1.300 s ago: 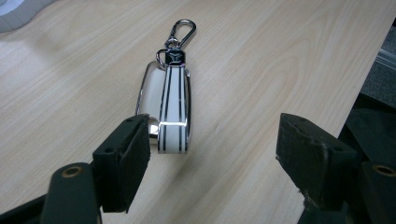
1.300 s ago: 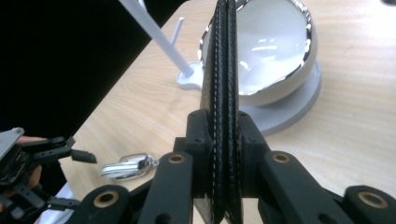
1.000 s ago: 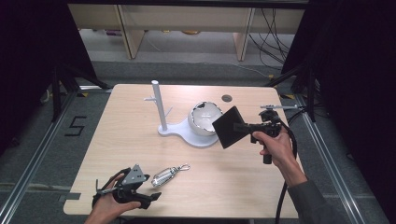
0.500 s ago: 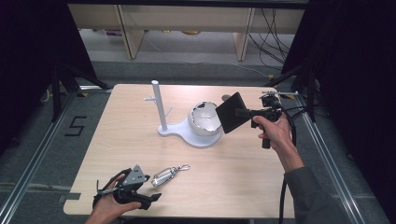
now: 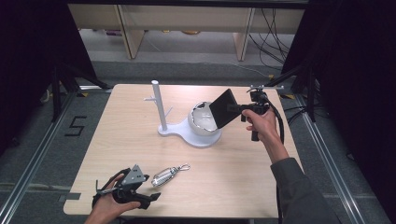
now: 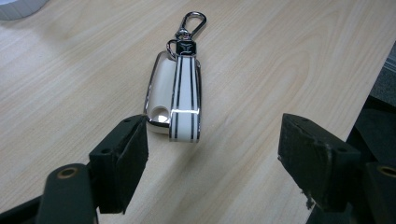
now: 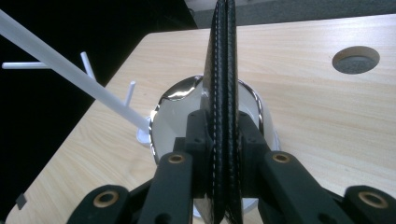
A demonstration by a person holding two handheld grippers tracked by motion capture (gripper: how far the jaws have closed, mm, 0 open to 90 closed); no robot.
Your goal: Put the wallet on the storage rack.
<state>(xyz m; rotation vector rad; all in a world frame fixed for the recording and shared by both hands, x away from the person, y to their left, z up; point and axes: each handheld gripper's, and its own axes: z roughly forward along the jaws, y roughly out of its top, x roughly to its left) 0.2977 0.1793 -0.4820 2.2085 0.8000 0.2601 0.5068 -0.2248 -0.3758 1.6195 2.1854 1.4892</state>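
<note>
Right gripper (image 5: 235, 108): matte black jaws clenched on a flat black wallet (image 5: 223, 108), leather-grained, with pale stitching along its doubled edge, held on edge above the bowl (image 5: 202, 122). Bowl: rounded, white inside, mirror-bright chrome rim, seated on the smooth white base of a stand (image 5: 161, 109) with a slim upright post and short side pegs.

Left gripper (image 5: 145, 197): jaws spread wide, grasping nothing, low on the pale wood-grain table (image 5: 116, 130). Between and just ahead of them lies a key fob (image 6: 174, 94): glossy white oblong shell, chrome trim, dark-striped strap, metal clasp.
</note>
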